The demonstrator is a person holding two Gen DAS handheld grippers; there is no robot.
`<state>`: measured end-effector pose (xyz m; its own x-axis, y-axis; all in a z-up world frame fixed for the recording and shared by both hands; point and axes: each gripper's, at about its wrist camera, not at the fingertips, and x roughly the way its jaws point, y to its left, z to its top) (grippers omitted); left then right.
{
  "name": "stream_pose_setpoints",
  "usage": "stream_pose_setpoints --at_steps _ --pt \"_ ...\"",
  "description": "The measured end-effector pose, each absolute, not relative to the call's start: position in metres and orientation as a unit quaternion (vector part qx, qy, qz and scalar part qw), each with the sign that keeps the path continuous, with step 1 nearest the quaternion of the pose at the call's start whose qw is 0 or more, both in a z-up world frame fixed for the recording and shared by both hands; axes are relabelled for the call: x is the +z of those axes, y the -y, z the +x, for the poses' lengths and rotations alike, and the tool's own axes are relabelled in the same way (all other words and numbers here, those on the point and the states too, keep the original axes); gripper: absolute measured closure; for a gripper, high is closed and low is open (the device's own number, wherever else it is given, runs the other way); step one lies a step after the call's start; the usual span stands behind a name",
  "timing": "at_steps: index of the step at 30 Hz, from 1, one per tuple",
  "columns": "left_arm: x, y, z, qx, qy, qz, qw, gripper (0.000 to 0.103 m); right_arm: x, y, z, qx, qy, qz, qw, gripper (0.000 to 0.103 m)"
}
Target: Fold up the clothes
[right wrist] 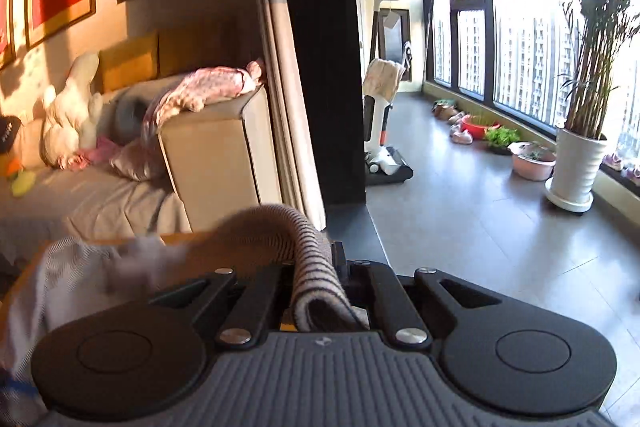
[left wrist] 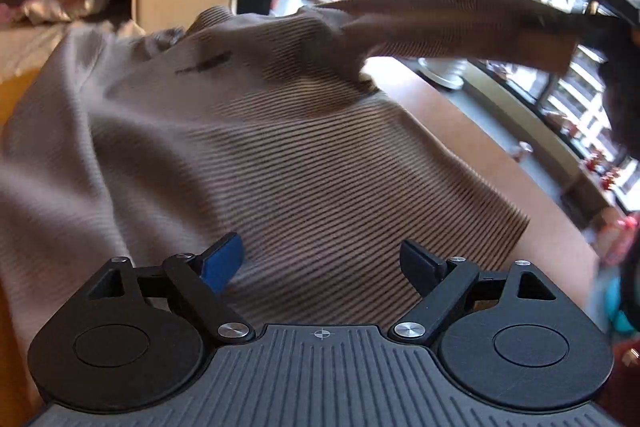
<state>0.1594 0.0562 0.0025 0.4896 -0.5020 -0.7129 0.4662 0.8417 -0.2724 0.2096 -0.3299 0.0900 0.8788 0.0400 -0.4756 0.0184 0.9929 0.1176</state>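
A brown-and-black striped shirt [left wrist: 280,155] lies spread over a light wooden table [left wrist: 500,163] in the left wrist view. My left gripper [left wrist: 322,261] is open just above the shirt's near edge, holding nothing. One sleeve [left wrist: 460,23] is lifted and stretched to the right, toward a dark shape at the frame edge. In the right wrist view my right gripper [right wrist: 316,279] is shut on that striped sleeve [right wrist: 312,259], which arches up from the shirt body [right wrist: 80,267] on the left and runs between the jaws.
A beige sofa [right wrist: 216,151] with pink clothes and a white plush toy stands behind the table. A dark pillar [right wrist: 320,67], an upright vacuum [right wrist: 380,131], a potted plant [right wrist: 576,163] and basins stand on the grey tiled floor by the windows.
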Motion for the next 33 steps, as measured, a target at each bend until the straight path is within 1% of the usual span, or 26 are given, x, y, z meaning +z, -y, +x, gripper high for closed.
stream_pose_setpoints --at_steps 2,5,9,12,14,17,20,21,22,23,24,26,28,30,33 --pt "0.004 -0.063 0.152 -0.293 -0.433 -0.04 0.851 0.01 0.103 0.339 0.224 0.024 -0.266 0.092 0.959 0.098" --pt "0.005 -0.07 0.149 -0.3 -0.438 -0.058 0.845 0.008 0.11 0.334 0.252 0.066 -0.305 0.149 0.939 0.098" --pt "0.009 -0.076 0.157 -0.295 -0.439 -0.092 0.844 0.008 0.113 0.278 0.276 0.101 -0.335 0.127 0.928 0.098" --pt "0.019 -0.085 0.172 -0.282 -0.425 -0.119 0.852 0.007 0.114 0.235 0.294 0.128 -0.357 0.109 0.919 0.098" --pt "0.026 -0.087 0.177 -0.273 -0.416 -0.122 0.859 0.005 0.115 0.206 0.305 0.145 -0.371 0.097 0.912 0.095" --pt "0.031 -0.088 0.179 -0.266 -0.41 -0.12 0.864 0.004 0.117 0.163 0.323 0.171 -0.392 0.079 0.901 0.088" --pt "0.031 -0.088 0.182 -0.261 -0.41 -0.122 0.865 0.002 0.119 0.12 0.341 0.197 -0.412 0.06 0.888 0.076" --pt "0.03 -0.088 0.183 -0.26 -0.411 -0.123 0.865 0.002 0.12 0.106 0.347 0.205 -0.419 0.054 0.883 0.062" --pt "0.028 -0.088 0.185 -0.258 -0.412 -0.125 0.865 0.002 0.119 0.103 0.344 0.206 -0.416 0.035 0.885 0.044" --pt "0.027 -0.089 0.186 -0.256 -0.414 -0.127 0.864 0.001 0.119 0.101 0.34 0.203 -0.411 0.012 0.889 0.037" --pt "0.026 -0.09 0.187 -0.253 -0.416 -0.128 0.864 0.001 0.119 0.099 0.336 0.2 -0.403 -0.013 0.893 0.034" --pt "0.023 -0.092 0.189 -0.247 -0.42 -0.131 0.863 0.001 0.12 0.102 0.328 0.199 -0.396 -0.028 0.896 0.033" --pt "0.02 -0.092 0.194 -0.244 -0.427 -0.14 0.86 0.001 0.123 0.116 0.324 0.214 -0.4 0.012 0.891 0.029" --pt "0.018 -0.092 0.198 -0.241 -0.433 -0.148 0.856 0.001 0.125 0.132 0.321 0.218 -0.389 0.047 0.894 0.028" --pt "0.015 -0.09 0.202 -0.237 -0.438 -0.145 0.855 0.001 0.12 0.151 0.313 0.207 -0.359 0.06 0.908 0.028"
